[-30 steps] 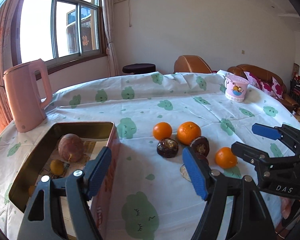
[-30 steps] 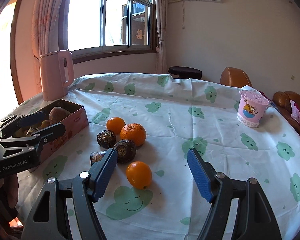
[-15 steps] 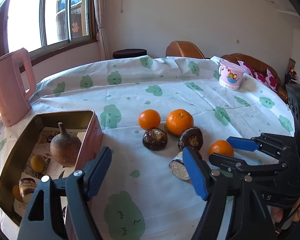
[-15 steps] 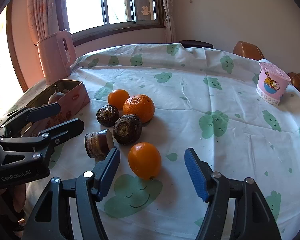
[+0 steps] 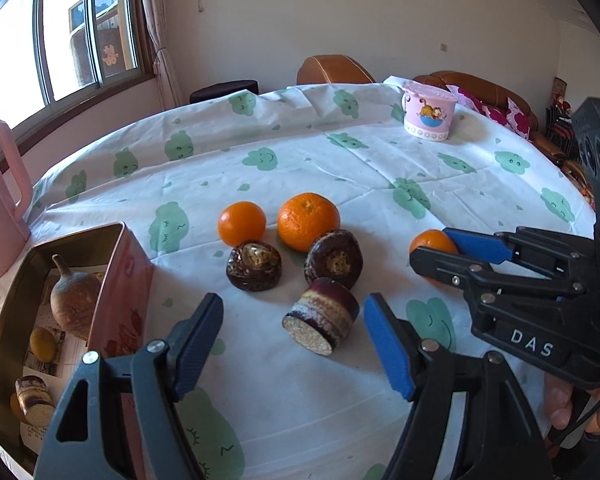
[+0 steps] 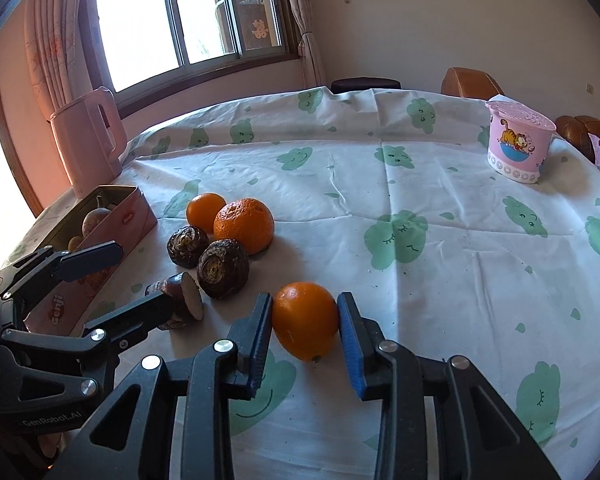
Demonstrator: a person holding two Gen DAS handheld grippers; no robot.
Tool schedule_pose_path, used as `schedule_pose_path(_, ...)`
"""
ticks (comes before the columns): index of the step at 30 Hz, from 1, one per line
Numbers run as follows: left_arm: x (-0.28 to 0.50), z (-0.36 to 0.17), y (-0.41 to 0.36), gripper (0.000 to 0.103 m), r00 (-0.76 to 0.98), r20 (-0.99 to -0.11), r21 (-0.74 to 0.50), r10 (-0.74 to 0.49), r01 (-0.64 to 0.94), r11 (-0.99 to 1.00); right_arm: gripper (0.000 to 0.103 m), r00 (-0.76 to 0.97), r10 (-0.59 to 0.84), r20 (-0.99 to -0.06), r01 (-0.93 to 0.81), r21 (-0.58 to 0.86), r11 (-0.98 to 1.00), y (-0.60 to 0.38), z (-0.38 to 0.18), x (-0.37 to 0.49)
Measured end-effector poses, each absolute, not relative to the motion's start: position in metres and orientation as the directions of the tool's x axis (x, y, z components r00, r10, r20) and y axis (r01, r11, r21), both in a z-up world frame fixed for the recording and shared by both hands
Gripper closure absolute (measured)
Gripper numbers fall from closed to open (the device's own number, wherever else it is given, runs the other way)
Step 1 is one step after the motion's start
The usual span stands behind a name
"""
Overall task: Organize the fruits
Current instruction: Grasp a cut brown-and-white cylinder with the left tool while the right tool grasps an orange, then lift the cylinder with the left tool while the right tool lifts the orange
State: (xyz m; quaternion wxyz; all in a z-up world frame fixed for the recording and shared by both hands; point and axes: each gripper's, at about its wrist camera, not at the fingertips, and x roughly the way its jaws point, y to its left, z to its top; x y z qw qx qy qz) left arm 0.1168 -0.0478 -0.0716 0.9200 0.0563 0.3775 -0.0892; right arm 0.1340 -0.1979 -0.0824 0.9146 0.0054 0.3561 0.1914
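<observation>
A smooth orange (image 6: 305, 326) lies low in the centre of the right wrist view, on the counter (image 6: 440, 264). Up and left of it sit a larger dimpled orange (image 6: 244, 225), a small orange (image 6: 205, 212), two dark brown round fruits (image 6: 187, 247) (image 6: 222, 268) and a cut piece (image 6: 184, 298) on its side. The tin (image 5: 118, 304) at lower left of the left wrist view holds a brown stemmed fruit (image 5: 74, 298) and small pieces.
</observation>
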Motion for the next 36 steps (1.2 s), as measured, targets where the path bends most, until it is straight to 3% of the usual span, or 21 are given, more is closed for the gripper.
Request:
schedule_pose_path(5, 0.121, -0.078, -0.053, 0.061, 0.660, -0.734, 0.012, -0.162, 0.252, 0.968, 0.068, 0.678, 0.366, -0.637, -0.350, 0.158, 0.923, -0.199, -0.082, 0.133)
schedule_pose_path(22, 0.111, -0.065, -0.038, 0.067, 0.726, -0.663, -0.031, -0.181, 0.215, 0.976, 0.068, 0.717, 0.423, -0.554, -0.391, 0.182, 0.902, -0.203, -0.072, 0.120)
schedule_pose_path(36, 0.116, -0.070, -0.040, 0.067, 0.705, -0.685, -0.032, -0.185, 0.224, 0.974, 0.068, 0.726, 0.426, -0.540, -0.392, 0.184, 0.902, -0.205, -0.072, 0.117)
